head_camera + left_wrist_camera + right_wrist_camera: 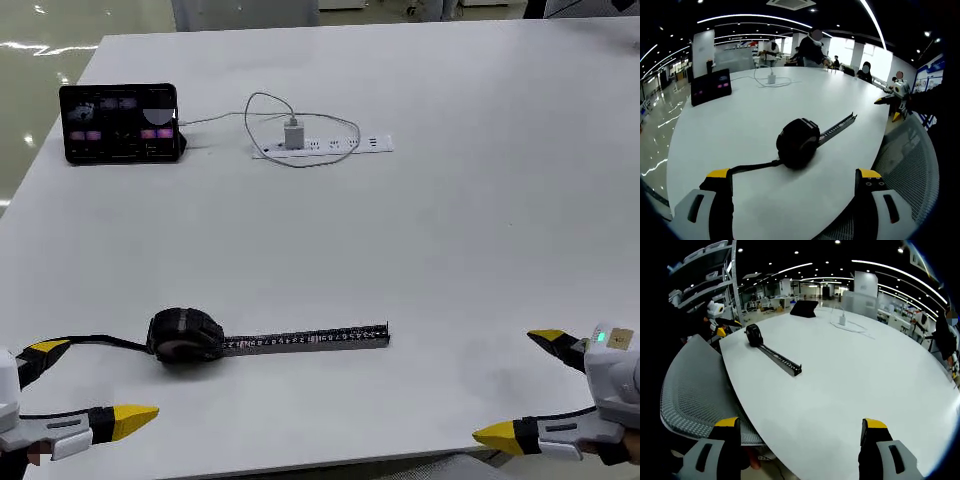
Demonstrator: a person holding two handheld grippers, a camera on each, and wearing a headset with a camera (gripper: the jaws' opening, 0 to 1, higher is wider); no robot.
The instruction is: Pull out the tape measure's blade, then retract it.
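Observation:
A black tape measure lies on the white table near its front edge, with a length of blade pulled out to the right and lying flat. A black wrist strap trails left from its case. My left gripper is open at the table's front left corner, its yellow tips on either side of the strap's end, a short way from the case. My right gripper is open at the front right, well clear of the blade's hook end. Nothing is between either pair of fingers.
A dark tablet stands propped at the back left, wired to a white power strip with a charger and looped cable. A grey mesh chair sits by the table's near edge. Several people stand in the background beyond the table.

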